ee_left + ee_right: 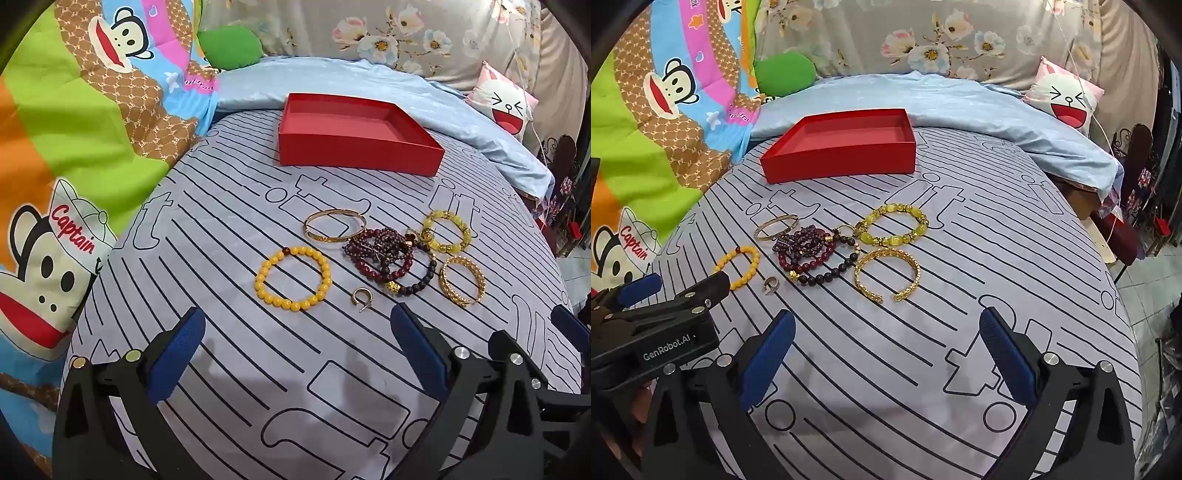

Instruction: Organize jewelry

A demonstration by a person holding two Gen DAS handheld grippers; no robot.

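Both the left gripper and right gripper gape wide, empty. Ahead lies the jewelry pile; its dark bead strands tangle indistinguishably. Beyond, the red box. The left gripper hides part of the yellow bead bracelet.
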